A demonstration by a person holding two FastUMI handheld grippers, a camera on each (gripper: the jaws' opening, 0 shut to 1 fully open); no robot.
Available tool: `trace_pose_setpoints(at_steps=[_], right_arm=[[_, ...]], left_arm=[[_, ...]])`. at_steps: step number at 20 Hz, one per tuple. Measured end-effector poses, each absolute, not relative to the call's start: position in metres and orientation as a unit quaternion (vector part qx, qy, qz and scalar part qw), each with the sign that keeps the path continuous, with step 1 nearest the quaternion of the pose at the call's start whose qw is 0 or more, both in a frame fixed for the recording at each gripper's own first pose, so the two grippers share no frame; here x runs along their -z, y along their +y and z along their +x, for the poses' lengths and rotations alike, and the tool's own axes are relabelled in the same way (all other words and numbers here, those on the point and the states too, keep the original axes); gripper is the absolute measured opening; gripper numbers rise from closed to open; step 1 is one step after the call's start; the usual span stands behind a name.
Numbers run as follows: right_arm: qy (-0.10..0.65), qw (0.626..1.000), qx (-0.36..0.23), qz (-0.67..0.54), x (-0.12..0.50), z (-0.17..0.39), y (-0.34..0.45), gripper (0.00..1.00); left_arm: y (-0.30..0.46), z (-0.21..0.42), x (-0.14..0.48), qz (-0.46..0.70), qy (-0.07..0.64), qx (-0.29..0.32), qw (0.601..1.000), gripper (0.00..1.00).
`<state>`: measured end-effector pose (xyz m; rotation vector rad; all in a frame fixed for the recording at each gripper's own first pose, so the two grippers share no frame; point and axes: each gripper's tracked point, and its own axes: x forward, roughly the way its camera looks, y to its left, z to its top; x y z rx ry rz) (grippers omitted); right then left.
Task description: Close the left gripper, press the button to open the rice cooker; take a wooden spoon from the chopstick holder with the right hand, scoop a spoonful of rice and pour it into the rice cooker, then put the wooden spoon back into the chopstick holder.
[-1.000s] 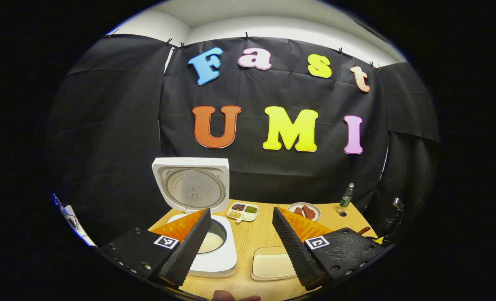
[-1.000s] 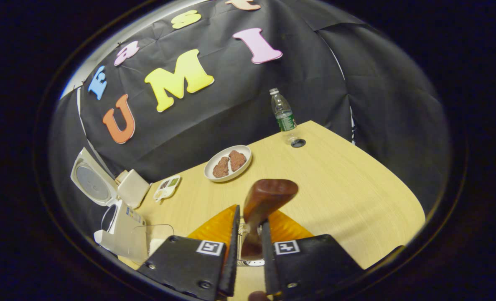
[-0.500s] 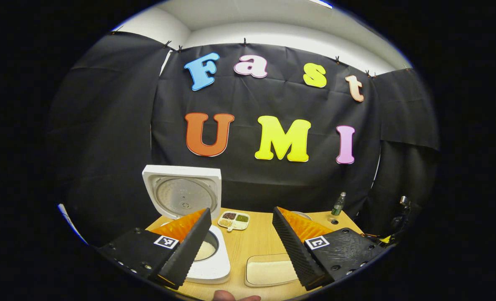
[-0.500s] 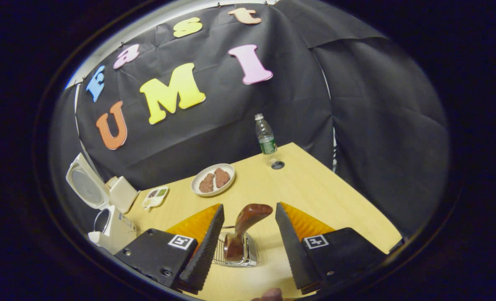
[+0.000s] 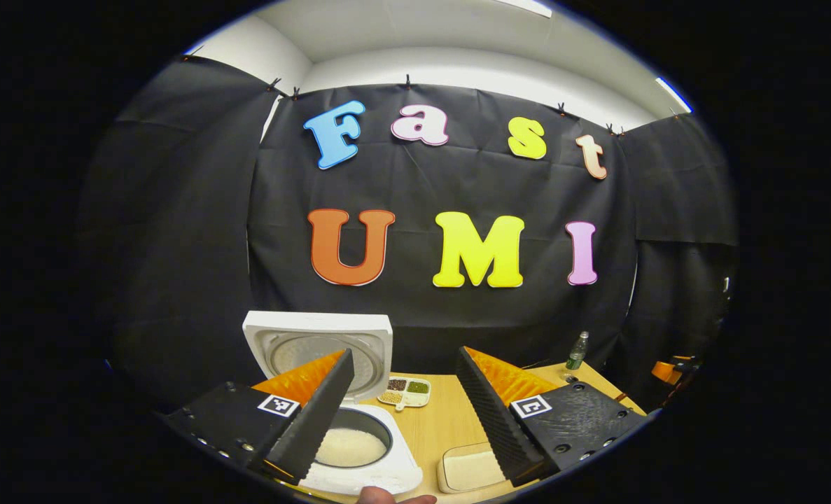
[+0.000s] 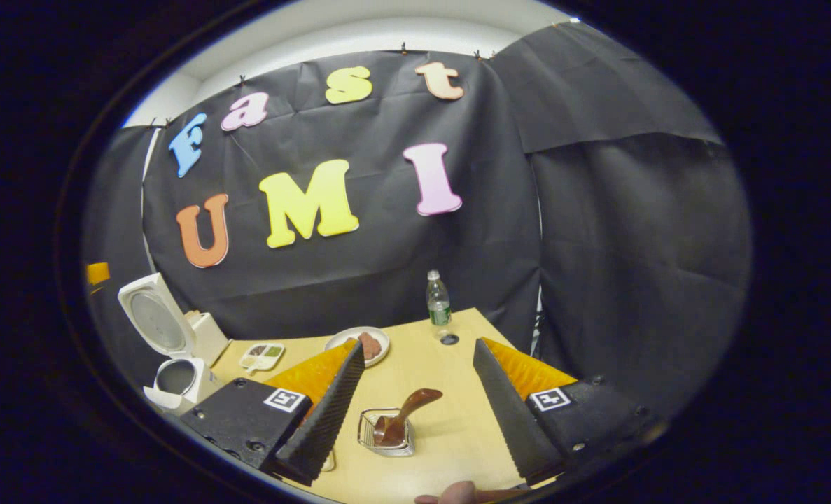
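While the right gripper (image 6: pixel 415 409) stands spread and empty, we see the brown wooden spoon (image 6: pixel 402 417) between its fingers but apart, leaning in the wire chopstick holder (image 6: pixel 386 432) on the pale wooden table (image 6: pixel 450 434). Beyond lie a plate (image 6: pixel 359 341) and a bottle (image 6: pixel 438 305). We find the left gripper (image 5: pixel 404 406) likewise agape above the white rice cooker (image 5: pixel 362 462), lid raised, rice inside.

a glossy dark wooden spoon (image 6: pixel 404 413) is seen in a shiny wire-metal chopstick holder (image 6: pixel 386 434) on a matt light wood-grain table (image 6: pixel 450 427). the rice cooker (image 5: pixel 359 448) looks like smooth white plastic.
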<state>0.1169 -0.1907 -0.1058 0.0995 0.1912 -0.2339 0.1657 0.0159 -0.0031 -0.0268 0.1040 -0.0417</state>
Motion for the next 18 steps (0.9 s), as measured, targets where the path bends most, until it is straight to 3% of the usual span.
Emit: trace_pose_setpoints(at_steps=[8,18], right_arm=[[0.057,0.984,0.166,-0.012,0.064,0.075,-0.179,1.0],[0.081,0.976,0.203,-0.009,0.085,0.03,-0.17,1.0]], left_arm=[[0.068,0.228,-0.025,-0.002,0.04,-0.009,0.999,0.94],[0.122,0.323,0.017,0.022,0.098,-0.05,0.994,0.96]])
